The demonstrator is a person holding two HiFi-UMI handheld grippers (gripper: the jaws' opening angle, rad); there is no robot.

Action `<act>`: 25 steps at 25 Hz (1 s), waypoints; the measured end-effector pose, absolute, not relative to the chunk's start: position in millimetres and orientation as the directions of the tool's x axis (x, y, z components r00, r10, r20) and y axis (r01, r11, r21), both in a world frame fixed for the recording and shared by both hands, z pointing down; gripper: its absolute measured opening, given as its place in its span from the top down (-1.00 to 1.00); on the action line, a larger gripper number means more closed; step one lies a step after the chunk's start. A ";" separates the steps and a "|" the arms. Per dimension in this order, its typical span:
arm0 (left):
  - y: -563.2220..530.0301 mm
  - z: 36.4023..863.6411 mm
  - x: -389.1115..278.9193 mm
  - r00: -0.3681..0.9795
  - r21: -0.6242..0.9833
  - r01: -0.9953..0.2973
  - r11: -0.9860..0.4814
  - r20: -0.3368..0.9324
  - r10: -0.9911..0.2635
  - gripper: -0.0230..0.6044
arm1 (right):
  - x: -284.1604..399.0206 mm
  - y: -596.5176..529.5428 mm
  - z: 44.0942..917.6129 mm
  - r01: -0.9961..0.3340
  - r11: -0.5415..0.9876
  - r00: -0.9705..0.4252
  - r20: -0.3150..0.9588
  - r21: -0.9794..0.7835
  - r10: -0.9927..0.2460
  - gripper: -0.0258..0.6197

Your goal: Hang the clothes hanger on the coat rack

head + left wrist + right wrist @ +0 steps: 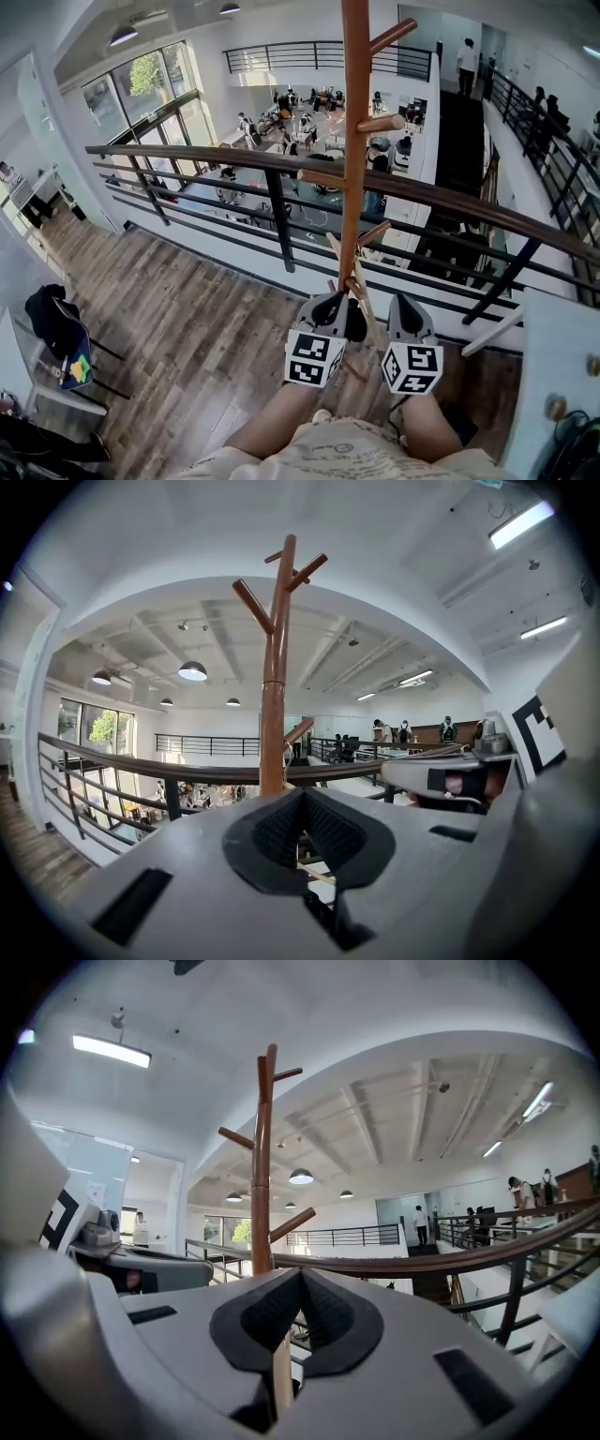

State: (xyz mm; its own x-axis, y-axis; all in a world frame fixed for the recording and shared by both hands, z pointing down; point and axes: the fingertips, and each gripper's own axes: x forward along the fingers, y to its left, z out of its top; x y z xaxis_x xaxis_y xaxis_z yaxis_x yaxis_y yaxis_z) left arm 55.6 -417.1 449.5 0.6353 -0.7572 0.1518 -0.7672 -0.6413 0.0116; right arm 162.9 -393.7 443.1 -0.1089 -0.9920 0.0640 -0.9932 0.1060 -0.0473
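Observation:
The brown wooden coat rack (pixel 355 141) stands before the railing, with its pegs angled upward. It also shows in the left gripper view (pixel 274 667) and the right gripper view (pixel 262 1166). A pale wooden clothes hanger (pixel 364 292) leans against the pole's lower part, between my two grippers. My right gripper (pixel 401 314) is shut on a strip of the hanger (pixel 281 1377). The left gripper (pixel 336 309) has its jaws shut beside the pole. A thin piece of the hanger (pixel 315 875) shows beyond and below its jaws, and I cannot see whether they pinch it.
A dark metal railing (pixel 281 173) runs across just behind the rack, with an open drop to a lower floor beyond. A chair with a black bag (pixel 56 323) stands at the left on the wood floor. A white ledge (pixel 562 356) lies at the right.

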 end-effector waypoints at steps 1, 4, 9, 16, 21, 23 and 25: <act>-416.0 449.7 58.3 0.642 0.012 -0.762 -0.648 0.150 -0.752 0.94 | 167.0 -391.5 442.9 -0.994 0.094 -0.098 0.059 -0.054 -0.993 0.91; -414.1 449.9 65.9 0.660 0.013 -0.746 -0.666 0.153 -0.736 0.94 | 175.8 -385.4 440.5 -0.995 0.071 -0.074 0.051 -0.067 -0.996 0.91; -410.8 454.8 80.3 0.689 0.019 -0.718 -0.696 0.158 -0.707 0.94 | 189.2 -376.6 451.0 -0.998 0.030 -0.034 0.070 -0.057 -0.997 0.92; -411.2 460.1 99.0 0.725 0.018 -0.680 -0.733 0.171 -0.667 0.94 | 206.6 -369.4 463.6 -0.999 -0.018 0.013 0.102 -0.046 -0.995 0.92; -412.9 454.8 107.3 0.743 0.014 -0.659 -0.752 0.167 -0.648 0.94 | 214.5 -370.5 462.9 -0.997 -0.042 0.035 0.111 -0.061 -0.993 0.92; -414.3 453.8 109.2 0.746 0.013 -0.655 -0.755 0.165 -0.645 0.94 | 213.9 -372.0 462.3 -0.998 -0.040 0.033 0.113 -0.058 -0.993 0.92; -416.1 454.6 111.5 0.748 0.011 -0.654 -0.757 0.166 -0.643 0.94 | 213.6 -373.4 461.9 -0.998 -0.034 0.028 0.113 -0.055 -0.993 0.92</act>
State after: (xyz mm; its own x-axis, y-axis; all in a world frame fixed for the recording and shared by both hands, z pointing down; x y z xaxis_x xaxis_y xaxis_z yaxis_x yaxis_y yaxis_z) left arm 111.5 -416.1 454.6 0.7475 -0.6432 0.1659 -0.6535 -0.7568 0.0106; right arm 213.6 -373.4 461.9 0.0277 -0.9932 0.1129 -0.9979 -0.0341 -0.0553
